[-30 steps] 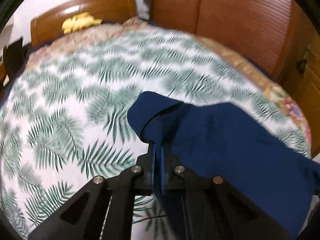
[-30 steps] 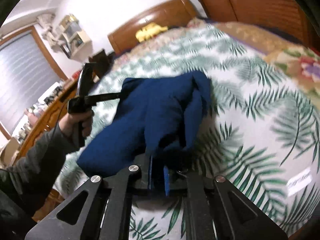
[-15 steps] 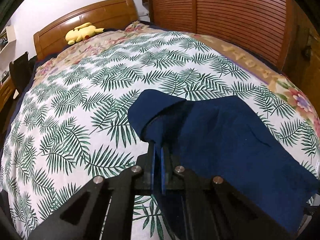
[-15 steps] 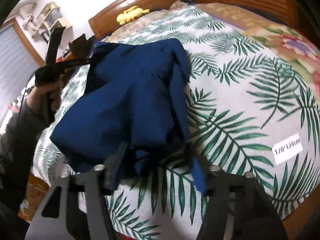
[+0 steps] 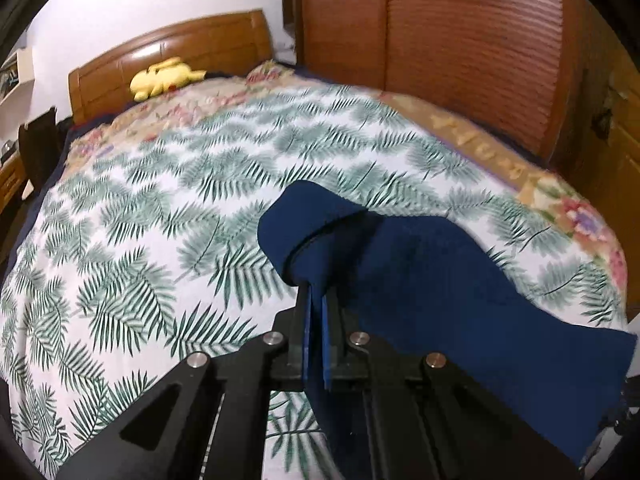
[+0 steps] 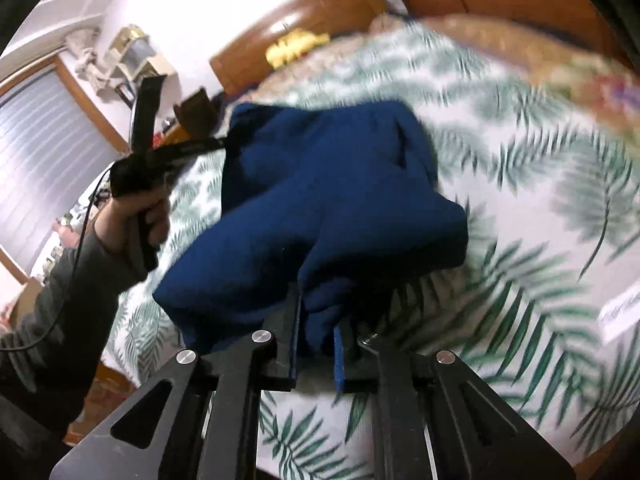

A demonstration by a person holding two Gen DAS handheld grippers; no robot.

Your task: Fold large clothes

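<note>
A dark blue garment [image 5: 440,280] hangs bunched over the palm-leaf bedspread [image 5: 160,200]. My left gripper [image 5: 316,292] is shut on a folded edge of it, which curls up over the fingertips. In the right wrist view the garment [image 6: 320,184] stretches from the left gripper [image 6: 226,144], held in a person's hand [image 6: 136,212], down to my right gripper [image 6: 318,312]. The right jaws are closing, and a thick fold of the blue cloth sits pinched between the pads. The garment's lower part is hidden behind both grippers.
A wooden headboard [image 5: 180,48] with a yellow plush toy [image 5: 164,78] stands at the far end of the bed. Louvred wooden wardrobe doors [image 5: 460,40] run along the right side. A white label [image 6: 622,310] lies on the bedspread near the right edge.
The right jaws opened wide half a second ago and have closed again on a fold of the garment. The left gripper rose a little, still holding its edge.
</note>
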